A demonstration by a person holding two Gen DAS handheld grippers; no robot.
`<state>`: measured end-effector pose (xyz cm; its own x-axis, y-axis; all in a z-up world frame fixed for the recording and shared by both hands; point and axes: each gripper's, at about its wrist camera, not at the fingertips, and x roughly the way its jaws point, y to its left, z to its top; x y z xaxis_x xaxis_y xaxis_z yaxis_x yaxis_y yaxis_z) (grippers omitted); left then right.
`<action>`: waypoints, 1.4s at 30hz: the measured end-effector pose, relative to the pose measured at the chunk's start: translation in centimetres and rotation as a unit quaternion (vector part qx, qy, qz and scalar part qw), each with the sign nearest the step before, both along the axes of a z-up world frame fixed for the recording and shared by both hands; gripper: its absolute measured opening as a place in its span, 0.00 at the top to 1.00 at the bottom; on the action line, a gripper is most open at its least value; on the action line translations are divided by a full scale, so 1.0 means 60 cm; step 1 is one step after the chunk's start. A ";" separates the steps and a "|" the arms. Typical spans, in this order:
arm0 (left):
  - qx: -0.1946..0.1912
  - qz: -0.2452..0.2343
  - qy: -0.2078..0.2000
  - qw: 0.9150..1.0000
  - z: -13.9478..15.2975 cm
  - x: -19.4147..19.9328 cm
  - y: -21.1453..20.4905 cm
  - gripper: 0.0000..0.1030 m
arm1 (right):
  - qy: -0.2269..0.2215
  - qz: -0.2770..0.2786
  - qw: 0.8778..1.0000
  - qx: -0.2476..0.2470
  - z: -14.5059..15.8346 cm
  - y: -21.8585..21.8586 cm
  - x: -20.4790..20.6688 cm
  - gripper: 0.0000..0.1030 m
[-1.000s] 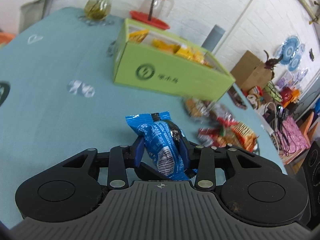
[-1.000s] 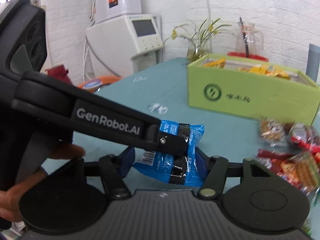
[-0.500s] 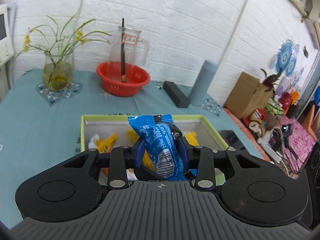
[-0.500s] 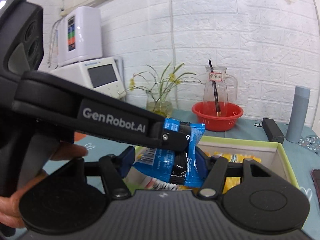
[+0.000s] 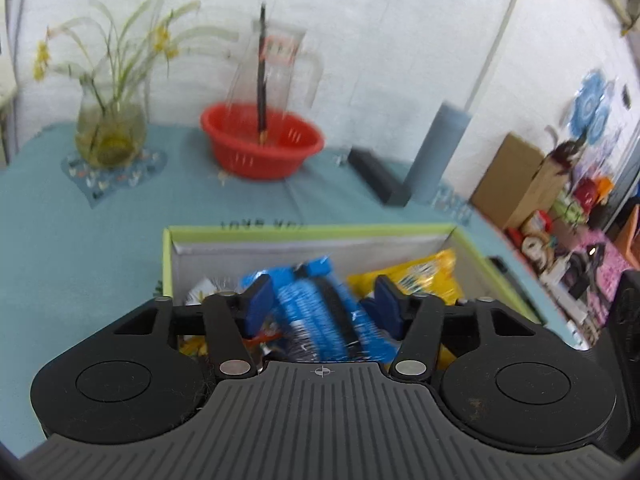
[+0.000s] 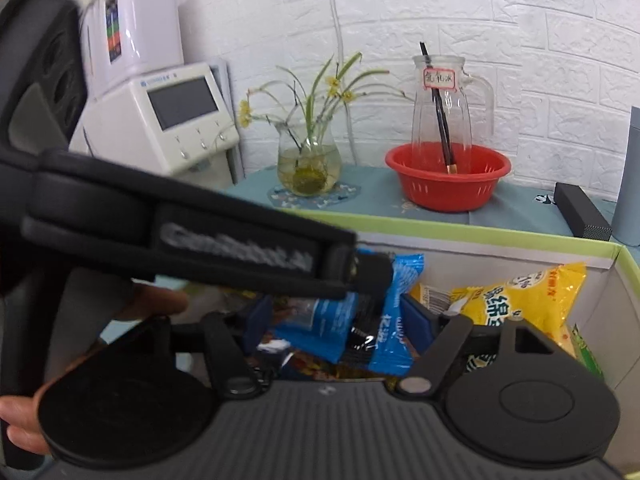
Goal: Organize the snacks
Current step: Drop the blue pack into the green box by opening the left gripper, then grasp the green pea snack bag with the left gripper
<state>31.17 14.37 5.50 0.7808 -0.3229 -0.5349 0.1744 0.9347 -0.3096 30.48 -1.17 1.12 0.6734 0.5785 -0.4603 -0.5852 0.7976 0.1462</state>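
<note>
Left tool (image 5: 322, 300): spread wide over the green box (image 5: 280, 232), blue pads clear of the blue snack packet (image 5: 316, 308) on both sides; no grip on it.
Blue snack packet: between the parted pads, blurred, apparently dropping onto the packets in the box.
Release: best kept wide until the packet settles, then lifted straight up, no sideways drag.
Yellow packet (image 5: 416, 276): just right of the blue one, against the inner wall; worth leaving undisturbed.
Right tool (image 6: 340, 320): also parted, low over the box, gripping nothing; blue packet lying loose between its pads.
Crowding: left tool crossing right in front of the right tool; better withdrawn one at a time.
Desk (image 5: 80, 240): more snacks presumably waiting outside the box, none visible here.
</note>
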 end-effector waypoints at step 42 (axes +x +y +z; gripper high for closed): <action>-0.025 -0.131 0.126 0.983 -0.131 -0.360 -0.240 0.48 | 0.037 -0.126 0.990 -0.055 -0.098 -0.239 -0.444 0.37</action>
<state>9.54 -0.02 -2.33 0.5129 -0.5261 -0.6783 0.3190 0.8504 -0.4184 3.83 -15.53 -4.76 0.7524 0.3398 -0.5643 -0.3561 0.9305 0.0854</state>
